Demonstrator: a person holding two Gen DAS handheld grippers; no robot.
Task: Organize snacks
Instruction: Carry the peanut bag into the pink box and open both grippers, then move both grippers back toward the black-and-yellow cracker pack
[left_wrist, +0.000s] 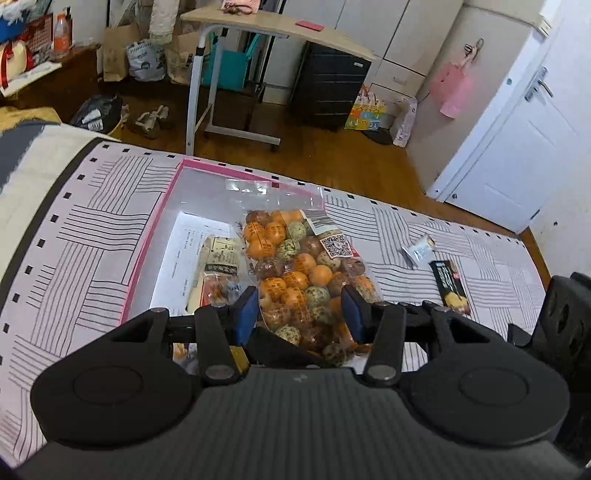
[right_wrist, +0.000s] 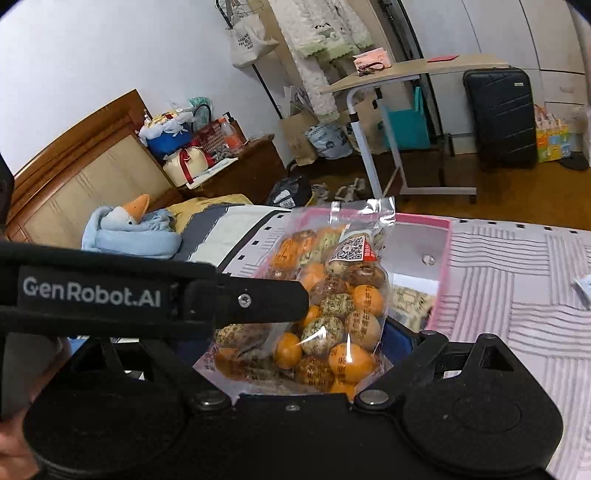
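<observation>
Clear bag of wrapped candies (left_wrist: 299, 266) clamped by both left gripper (left_wrist: 300, 312) & right gripper (right_wrist: 295, 343), above pink box (left_wrist: 147, 243). Lower level, then release together.

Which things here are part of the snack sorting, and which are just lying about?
Job:
- bag of snack balls
- pink box
- small white packet
- dark snack bar

Lying about:
- suitcase
- side table
- shoes
- stuffed goose
</observation>
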